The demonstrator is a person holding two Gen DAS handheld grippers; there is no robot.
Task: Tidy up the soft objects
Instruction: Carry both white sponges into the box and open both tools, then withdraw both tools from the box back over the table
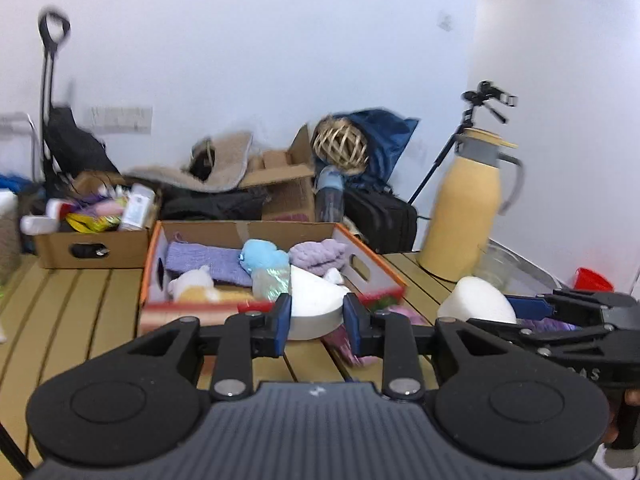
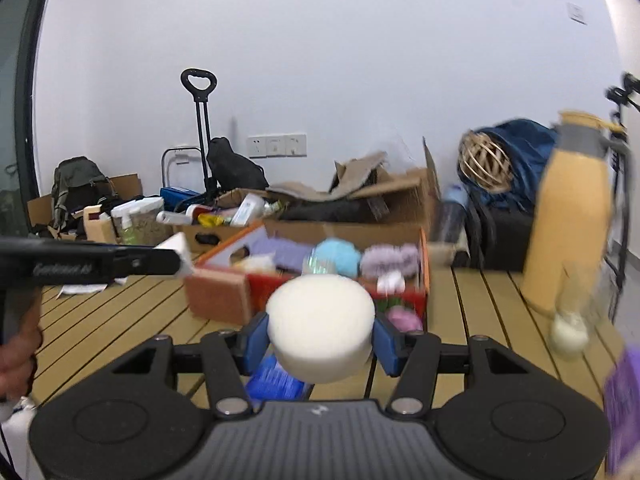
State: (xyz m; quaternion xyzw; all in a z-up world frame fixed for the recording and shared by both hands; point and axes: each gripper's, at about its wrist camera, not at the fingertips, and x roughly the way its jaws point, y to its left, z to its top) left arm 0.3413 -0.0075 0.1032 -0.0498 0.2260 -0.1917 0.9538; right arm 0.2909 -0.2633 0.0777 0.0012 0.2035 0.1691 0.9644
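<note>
Two white foam pieces, one per gripper. Left gripper (image 1: 316, 322) pinching a white foam wedge (image 1: 316, 304) between blue pads, held just in front of the orange-edged cardboard box (image 1: 380, 268) on the slatted tabletop (image 1: 80, 312). Right gripper (image 2: 320, 338) clamped on a white foam disc (image 2: 320, 320), raised above the tabletop (image 2: 480, 320) short of the same box (image 2: 424, 256).

Inside the box, counted from the left wrist view: one purple knit cloth (image 1: 208, 260), one lilac knit bundle (image 1: 318, 256), one blue plush (image 1: 260, 256), one white-and-yellow plush (image 1: 192, 286). One pink-purple soft item (image 1: 348, 344) on the tabletop, partly hidden behind the left gripper's fingers.

Left wrist view only: right gripper (image 1: 532, 308) from the side, its foam (image 1: 476, 300) showing. Right wrist view only: a blue bristly item (image 2: 274, 380) under the disc, blurred; a purple blur (image 2: 624, 400) at the right edge, cut off.

One tan jug (image 1: 468, 208), motion-smeared in the right wrist view
</note>
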